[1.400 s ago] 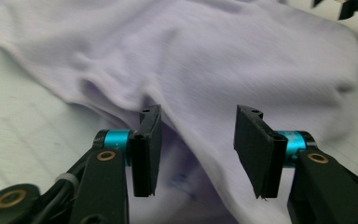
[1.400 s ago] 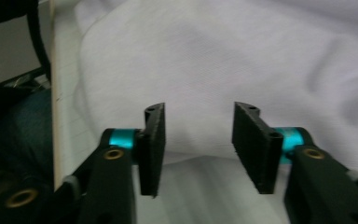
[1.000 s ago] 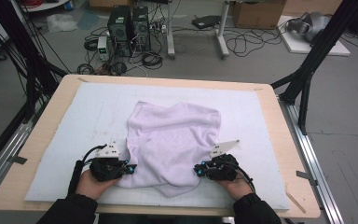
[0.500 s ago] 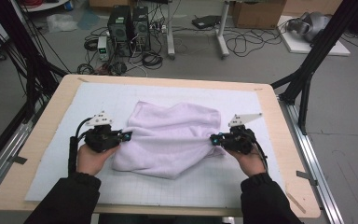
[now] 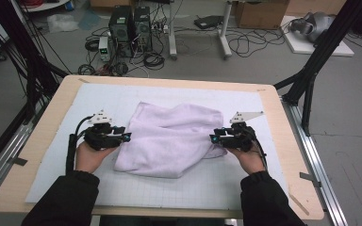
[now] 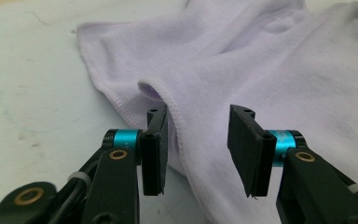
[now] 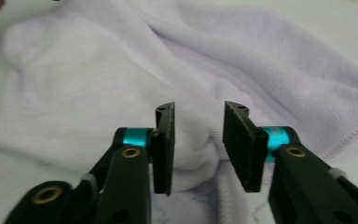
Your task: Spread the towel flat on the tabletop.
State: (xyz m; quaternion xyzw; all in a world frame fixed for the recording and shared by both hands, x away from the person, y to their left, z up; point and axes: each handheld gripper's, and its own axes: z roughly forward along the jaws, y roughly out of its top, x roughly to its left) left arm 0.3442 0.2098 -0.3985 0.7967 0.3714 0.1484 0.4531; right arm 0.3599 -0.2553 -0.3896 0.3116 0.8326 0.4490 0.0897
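Note:
A crumpled lavender towel lies mid-table on a white gridded mat. My left gripper is at the towel's left side. In the left gripper view it is open, with a raised hemmed fold of the towel between the jaws, near the left one. My right gripper is at the towel's right side. The right gripper view shows it open too, with a bunched lump of towel between the jaws and no pad pressing it.
The mat covers a wooden table with bare wood along its rim. Black frame posts stand at both sides. Computers and cables lie on the floor beyond the far edge.
Both hands have moved away from me, from the towel's near corners to its left and right sides. The towel's near edge has drawn back and the cloth lies wider.

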